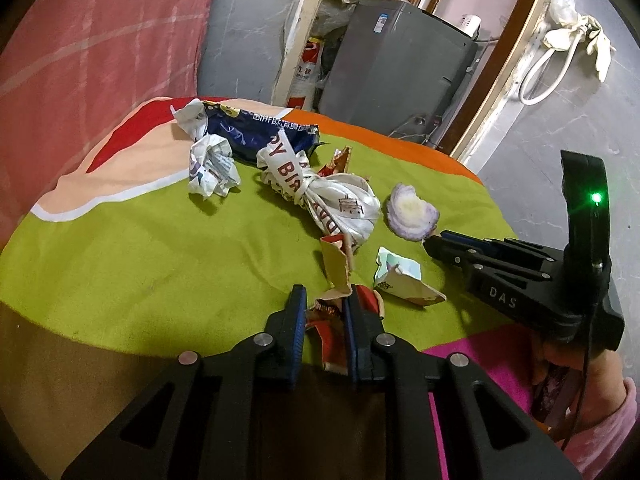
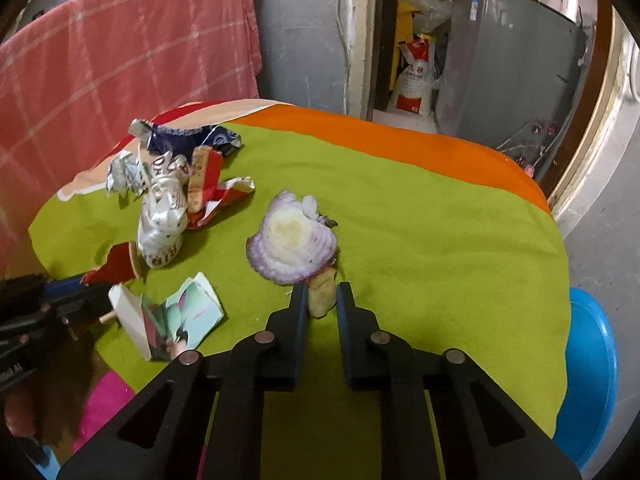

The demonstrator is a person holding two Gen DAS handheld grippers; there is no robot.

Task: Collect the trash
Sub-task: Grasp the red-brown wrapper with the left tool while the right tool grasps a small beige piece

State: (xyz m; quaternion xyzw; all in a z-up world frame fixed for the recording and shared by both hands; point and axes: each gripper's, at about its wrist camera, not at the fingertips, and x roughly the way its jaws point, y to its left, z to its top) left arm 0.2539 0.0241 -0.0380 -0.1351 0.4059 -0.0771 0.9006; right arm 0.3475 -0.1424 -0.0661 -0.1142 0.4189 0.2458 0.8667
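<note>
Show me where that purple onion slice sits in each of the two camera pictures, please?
Left wrist view: the onion slice lies right of centre on the green cloth, just beyond the right gripper.
Right wrist view: the onion slice lies at centre, just beyond the right gripper, which straddles a pale scrap.
Shared landmark: the knotted white ribbon, left of the onion in both.

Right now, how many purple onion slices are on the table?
1. The purple onion slice lies on the green cloth, just ahead of the right tongs; others may hide under wrappers.
</note>
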